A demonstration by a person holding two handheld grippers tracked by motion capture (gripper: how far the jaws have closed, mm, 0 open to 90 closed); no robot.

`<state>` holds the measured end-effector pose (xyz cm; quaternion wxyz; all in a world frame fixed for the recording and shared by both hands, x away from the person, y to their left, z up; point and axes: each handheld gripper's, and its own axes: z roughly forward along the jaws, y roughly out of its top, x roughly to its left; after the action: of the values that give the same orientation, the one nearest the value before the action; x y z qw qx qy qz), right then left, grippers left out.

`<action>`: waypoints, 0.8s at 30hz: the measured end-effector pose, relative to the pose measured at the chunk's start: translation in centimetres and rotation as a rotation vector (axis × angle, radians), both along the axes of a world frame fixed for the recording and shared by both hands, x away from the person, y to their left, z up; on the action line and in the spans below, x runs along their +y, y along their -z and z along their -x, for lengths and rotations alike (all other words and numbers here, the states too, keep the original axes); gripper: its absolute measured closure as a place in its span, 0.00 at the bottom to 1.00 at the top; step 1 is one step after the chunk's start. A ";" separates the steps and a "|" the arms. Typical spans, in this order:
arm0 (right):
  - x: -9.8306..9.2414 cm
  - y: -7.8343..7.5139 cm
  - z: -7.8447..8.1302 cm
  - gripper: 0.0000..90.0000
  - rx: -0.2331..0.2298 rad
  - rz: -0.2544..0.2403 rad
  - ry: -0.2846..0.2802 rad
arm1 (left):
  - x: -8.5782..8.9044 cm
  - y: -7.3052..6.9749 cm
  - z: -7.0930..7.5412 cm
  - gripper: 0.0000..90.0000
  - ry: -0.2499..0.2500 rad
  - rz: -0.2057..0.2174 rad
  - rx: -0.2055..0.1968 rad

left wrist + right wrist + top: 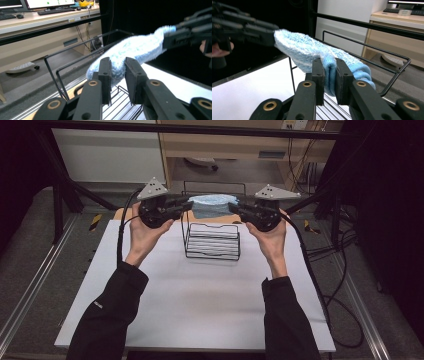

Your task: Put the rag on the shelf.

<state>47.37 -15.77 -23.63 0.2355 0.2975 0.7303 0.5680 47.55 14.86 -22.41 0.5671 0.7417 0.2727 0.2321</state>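
A: What is the biggest thing here?

B: The white surface (200,300). A person's two forearms in dark sleeves (107,315) come in over its near edge.

A: And on it?

B: A black wire rack (212,240) stands toward the far middle, upright, its tall back frame on the side away from the person.

A: Where is the cloth?

B: The light blue fluffy cloth (214,205) hangs in the air above the rack, stretched level between the two hands, roughly over the rack's back frame. I cannot tell whether it touches the wire.

A: What holds it on the left?

B: The left hand-held gripper (187,205) has one end of the cloth between its jaws. In the left gripper view the cloth (135,50) bulges between the two black pads (104,72), and they press on it, though the squeeze looks light.

A: And the right?

B: The right hand-held gripper (234,207) is clamped on the other end. In the right gripper view the cloth (312,50) is folded and pinched tight between the pads (343,77), with a darker blue hem hanging past them.

A: How do the two stand?

B: They face each other across the rack, at about the same height, well above the surface.
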 end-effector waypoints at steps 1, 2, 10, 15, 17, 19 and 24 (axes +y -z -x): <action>0.0 0.0 0.0 0.89 0.000 0.004 -0.002 | 0.1 -0.3 0.1 0.83 -0.003 0.009 -0.003; 0.0 0.1 0.0 0.89 -0.002 0.008 -0.007 | 0.2 -0.6 0.1 0.83 -0.008 0.019 -0.008; -0.2 0.4 0.1 0.89 -0.010 0.029 -0.028 | -0.2 -1.8 -0.8 0.89 -0.027 0.025 0.059; -0.2 0.5 0.2 0.87 -0.011 0.051 -0.040 | -0.8 -0.8 -1.0 0.95 0.007 -0.029 0.116; -0.2 0.5 0.2 0.85 -0.011 0.057 -0.042 | -0.9 -0.4 -1.0 0.97 0.023 -0.049 0.129; -0.1 0.5 0.2 0.83 -0.009 0.059 -0.045 | -1.1 0.0 -0.9 0.99 0.032 -0.075 0.138; 0.0 0.6 0.3 0.76 -0.002 0.061 -0.051 | -1.5 0.9 -1.0 1.00 0.035 -0.109 0.150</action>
<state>47.06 -15.78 -24.20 0.2307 0.2708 0.7544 0.5517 48.55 13.41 -23.31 0.5077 0.7915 0.2885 0.1805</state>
